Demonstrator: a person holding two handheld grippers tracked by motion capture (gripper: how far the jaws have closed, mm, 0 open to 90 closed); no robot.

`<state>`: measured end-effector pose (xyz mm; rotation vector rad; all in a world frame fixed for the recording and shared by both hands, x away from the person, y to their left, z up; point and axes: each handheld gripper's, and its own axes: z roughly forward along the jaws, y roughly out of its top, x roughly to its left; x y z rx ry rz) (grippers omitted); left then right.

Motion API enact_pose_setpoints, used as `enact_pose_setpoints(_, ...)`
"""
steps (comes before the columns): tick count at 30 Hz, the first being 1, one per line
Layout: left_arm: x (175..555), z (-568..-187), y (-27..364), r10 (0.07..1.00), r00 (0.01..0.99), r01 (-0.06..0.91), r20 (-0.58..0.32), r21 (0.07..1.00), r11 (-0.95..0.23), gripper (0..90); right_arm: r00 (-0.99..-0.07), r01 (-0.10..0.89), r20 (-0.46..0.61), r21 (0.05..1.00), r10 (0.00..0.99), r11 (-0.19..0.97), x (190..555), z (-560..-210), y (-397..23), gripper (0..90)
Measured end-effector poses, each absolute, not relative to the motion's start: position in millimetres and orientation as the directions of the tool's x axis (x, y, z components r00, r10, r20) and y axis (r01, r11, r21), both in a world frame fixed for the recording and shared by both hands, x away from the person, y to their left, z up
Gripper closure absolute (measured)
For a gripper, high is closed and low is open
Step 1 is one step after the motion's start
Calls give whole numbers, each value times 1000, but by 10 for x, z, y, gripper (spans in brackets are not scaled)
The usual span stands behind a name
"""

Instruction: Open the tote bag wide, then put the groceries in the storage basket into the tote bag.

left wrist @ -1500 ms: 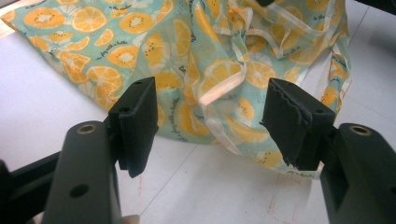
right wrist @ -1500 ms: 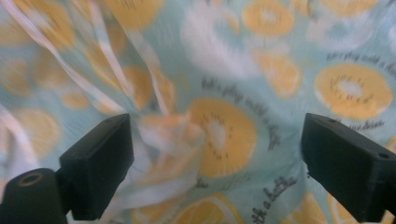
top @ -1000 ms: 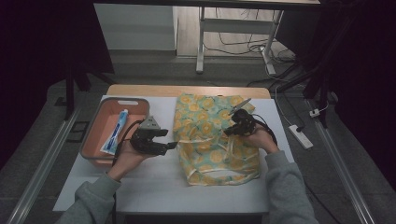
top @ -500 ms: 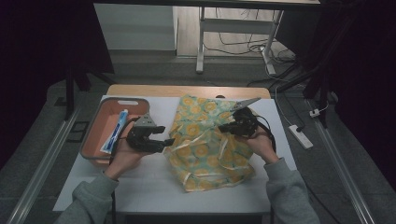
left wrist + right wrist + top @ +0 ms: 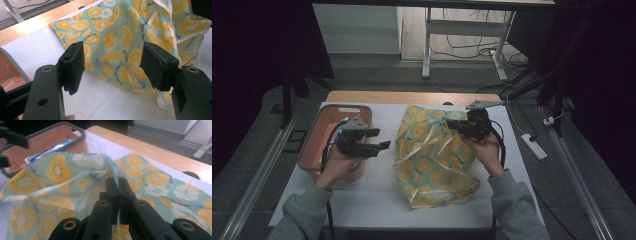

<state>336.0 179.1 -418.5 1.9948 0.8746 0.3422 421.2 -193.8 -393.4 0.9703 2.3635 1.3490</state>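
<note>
Between the clamped jaws of the right gripper (image 5: 117,185) hung the lemon-print cloth (image 5: 432,150), above a white table (image 5: 377,190) in a dark room.

Honestly, nothing here is readable. The citrus-print cloth (image 5: 130,37) has small dark script lettering scattered between the orange slices, visible in the left gripper view, but it's too small and blurry to make out a single word. The blue-and-white packet (image 5: 47,151) in the orange tray (image 5: 75,133) likely carries print too, just as illegible.
</note>
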Motion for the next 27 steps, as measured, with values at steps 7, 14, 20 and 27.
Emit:
enact_pose_setpoints(7,3382,-4180,1882,719,689,479,-93,802,-355,350,-731,453,136,830,669,326,4263,-4002,-2004,895)
enact_pose_setpoints(14,3462,-4206,2013,758,646,535,-87,761,-369,340,-740,442,121,829,661,343,4228,-4009,-1990,895)
enact_pose_setpoints(20,3537,-4217,2192,794,601,581,-95,735,-351,321,-745,434,117,833,657,344,4216,-4004,-1989,895)
enact_pose_setpoints(27,3653,-4310,2337,839,537,638,-82,691,-341,303,-751,436,119,829,650,351,4215,-4016,-1969,895)
